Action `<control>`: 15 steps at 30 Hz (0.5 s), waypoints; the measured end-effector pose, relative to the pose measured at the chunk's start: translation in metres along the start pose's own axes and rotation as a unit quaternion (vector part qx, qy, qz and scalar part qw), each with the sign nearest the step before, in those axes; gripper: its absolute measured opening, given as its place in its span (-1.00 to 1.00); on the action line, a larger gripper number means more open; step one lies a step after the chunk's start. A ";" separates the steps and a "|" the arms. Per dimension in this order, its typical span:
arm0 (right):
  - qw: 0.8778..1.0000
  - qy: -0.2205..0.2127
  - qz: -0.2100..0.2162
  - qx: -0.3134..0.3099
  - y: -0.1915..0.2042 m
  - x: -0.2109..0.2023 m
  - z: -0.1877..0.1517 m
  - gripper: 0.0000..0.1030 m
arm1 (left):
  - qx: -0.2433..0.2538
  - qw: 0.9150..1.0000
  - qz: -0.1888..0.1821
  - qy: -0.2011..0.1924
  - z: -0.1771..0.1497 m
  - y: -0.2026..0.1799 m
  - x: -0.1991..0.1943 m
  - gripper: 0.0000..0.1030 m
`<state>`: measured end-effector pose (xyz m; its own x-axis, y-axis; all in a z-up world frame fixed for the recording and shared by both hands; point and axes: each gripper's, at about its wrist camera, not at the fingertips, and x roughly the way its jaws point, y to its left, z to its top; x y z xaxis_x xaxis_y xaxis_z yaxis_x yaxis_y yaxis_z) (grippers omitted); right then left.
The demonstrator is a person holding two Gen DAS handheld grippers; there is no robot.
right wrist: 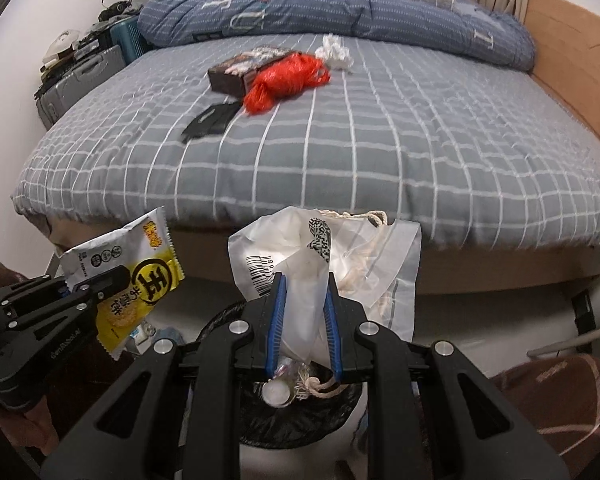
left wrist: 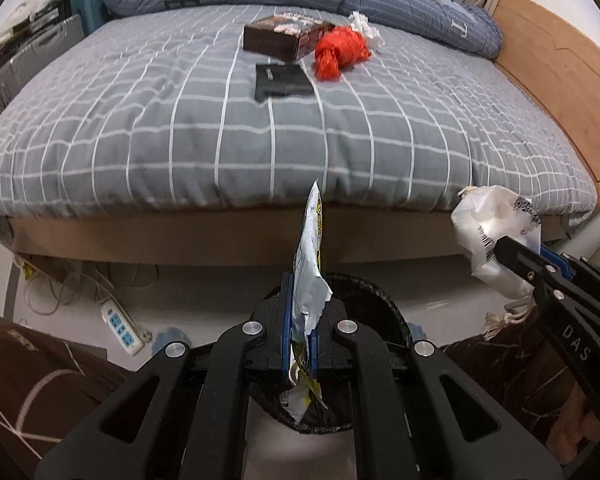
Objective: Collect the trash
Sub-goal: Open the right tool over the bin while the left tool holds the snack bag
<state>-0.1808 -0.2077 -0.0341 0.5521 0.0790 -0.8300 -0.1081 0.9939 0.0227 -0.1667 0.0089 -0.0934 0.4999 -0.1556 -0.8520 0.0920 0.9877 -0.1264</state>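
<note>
Both loads hang over the bin (left wrist: 384, 312) below: the left gripper (left wrist: 300, 344) clamped tight on a snack wrapper (left wrist: 310, 264), the right gripper (right wrist: 302, 320) pinching a plastic bag (right wrist: 300, 256)

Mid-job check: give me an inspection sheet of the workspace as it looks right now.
Surface: grey checked bedspread, a blue quilt bunched at its far end.
Job's things: yellow-and-white snack wrapper, clear plastic bag with barcode, both over the black-lined waste bin.
Clutter: on the bed, a brown box, red plastic bag, crumpled white paper, flat black item.
Grippers: left gripper shut on the wrapper; right gripper shut on the plastic bag.
Cables: white power strip and cords on the floor.
Surroundings: suitcases beside the bed.
</note>
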 end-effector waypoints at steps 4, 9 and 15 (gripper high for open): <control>1.000 0.019 0.009 -0.003 0.007 0.011 -0.009 -0.65 | 0.002 1.000 0.008 0.016 -0.011 0.003 0.013 -0.89; 0.999 0.051 0.010 -0.011 0.013 0.033 -0.023 -0.65 | 0.000 0.999 0.019 0.032 -0.019 0.012 0.032 -0.89; 0.996 0.088 0.006 -0.019 0.014 0.066 -0.036 -0.65 | -0.011 0.998 0.018 0.054 -0.024 0.018 0.053 -0.89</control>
<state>-0.1762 -0.1917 -0.1085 0.3967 0.0731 -0.9151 -0.1477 0.9889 0.0150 -0.1595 0.0191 -0.1530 0.4063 -0.1181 -0.9061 0.0556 0.9930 -0.1045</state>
